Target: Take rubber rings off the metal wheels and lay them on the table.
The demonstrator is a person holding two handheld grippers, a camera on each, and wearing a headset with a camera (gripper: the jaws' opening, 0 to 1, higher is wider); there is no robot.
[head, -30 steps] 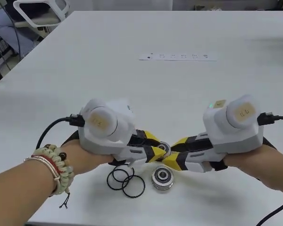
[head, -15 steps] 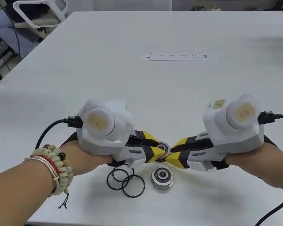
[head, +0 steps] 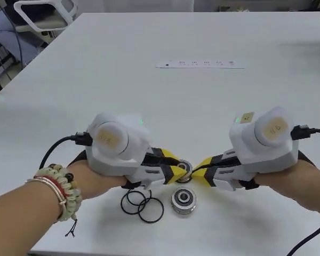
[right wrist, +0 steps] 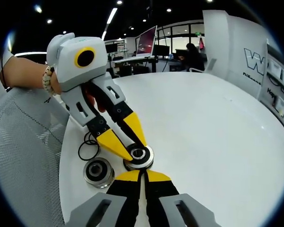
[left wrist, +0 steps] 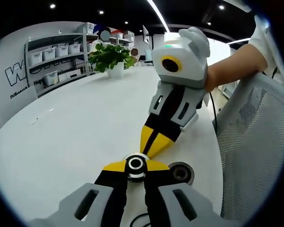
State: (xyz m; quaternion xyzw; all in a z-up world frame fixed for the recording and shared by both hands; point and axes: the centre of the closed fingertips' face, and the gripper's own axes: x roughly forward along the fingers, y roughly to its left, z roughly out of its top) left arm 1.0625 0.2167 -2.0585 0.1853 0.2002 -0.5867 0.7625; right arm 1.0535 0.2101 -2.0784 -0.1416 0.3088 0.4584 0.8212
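Head view showed where trouble could start. The held wheel [head: 184, 168] sat between both tools close to the near edge of the table [head: 202, 106]. A hard sideways tug on its ring could have twisted it out of the clamp, and a freed wheel might have rolled off that edge. It might instead have knocked the second wheel [head: 183, 200] and the 3 loose rubber rings [head: 143, 203] lying just beside it. A shallow bite could also have slipped off the rubber, or the ring could have snapped away once stretched.

In the left gripper view, the left gripper [left wrist: 136, 167] was clamped on the held wheel [left wrist: 136, 163], 1 yellow tip on each side. A dark band around the rim looked like a ring not yet off.

The right gripper [right wrist: 142, 174] had its jaws pressed together, with only a thin seam between them. Its tips touched the rim of the held wheel [right wrist: 139, 155]. Whether they pinched rubber could not be told.
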